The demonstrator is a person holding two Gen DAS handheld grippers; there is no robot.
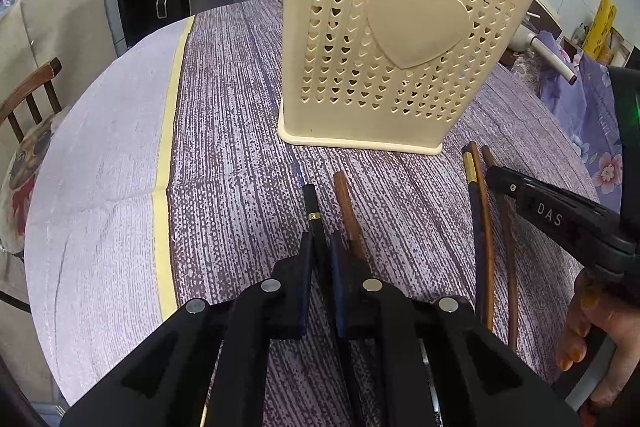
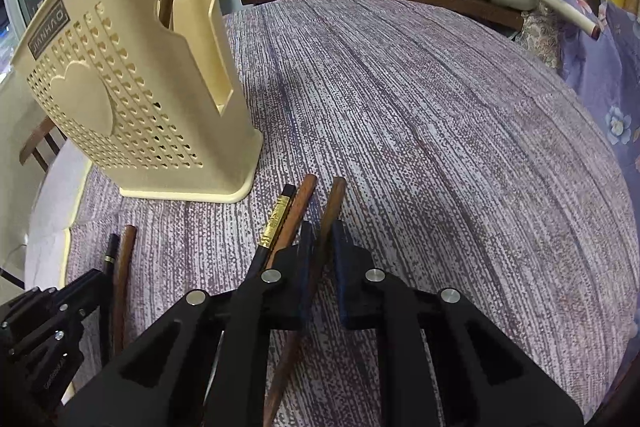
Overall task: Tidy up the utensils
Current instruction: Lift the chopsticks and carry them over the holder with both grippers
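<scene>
Both your grippers are low over chopsticks, near the cream holder marked JIANHAO.

Your left gripper is narrow around a black chopstick on the purple tablecloth. Your right gripper is narrow around a brown chopstick; its arm reads "DAS". The holder stands upright, just beyond the chopsticks.

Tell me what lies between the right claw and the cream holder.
Only bare purple tablecloth separates the right claw from the cream holder, per the right wrist view.
</scene>
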